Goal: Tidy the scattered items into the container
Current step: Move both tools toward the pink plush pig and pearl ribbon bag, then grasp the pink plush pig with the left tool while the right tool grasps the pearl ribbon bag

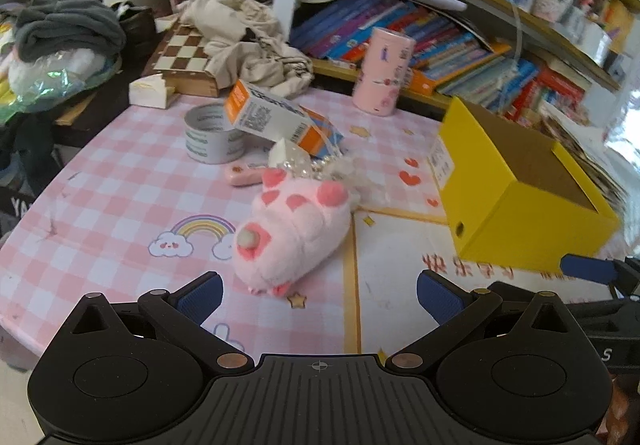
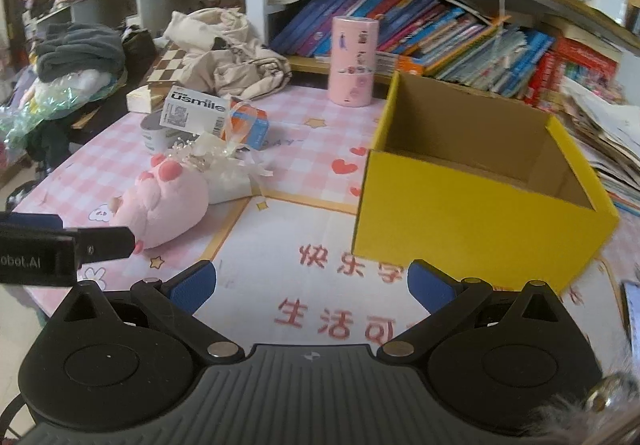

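Observation:
A pink plush pig (image 1: 294, 231) lies on the checked table just ahead of my open, empty left gripper (image 1: 320, 295); it also shows in the right wrist view (image 2: 168, 201). Behind it lie a white-and-orange usmile box (image 1: 272, 115), a tape roll (image 1: 210, 139), a small pink item (image 1: 244, 175) and a clear crinkly wrapped bundle (image 2: 224, 161). The open yellow cardboard box (image 2: 472, 197) stands at the right, its inside bare where visible. My right gripper (image 2: 312, 287) is open and empty in front of that box.
A tall pink cylinder (image 2: 354, 61) stands at the table's back edge. A chessboard (image 1: 180, 53) and crumpled beige cloth (image 1: 244, 37) lie at the back left. Bookshelves (image 2: 440, 29) run behind. The left gripper's side (image 2: 60, 245) shows at the left of the right wrist view.

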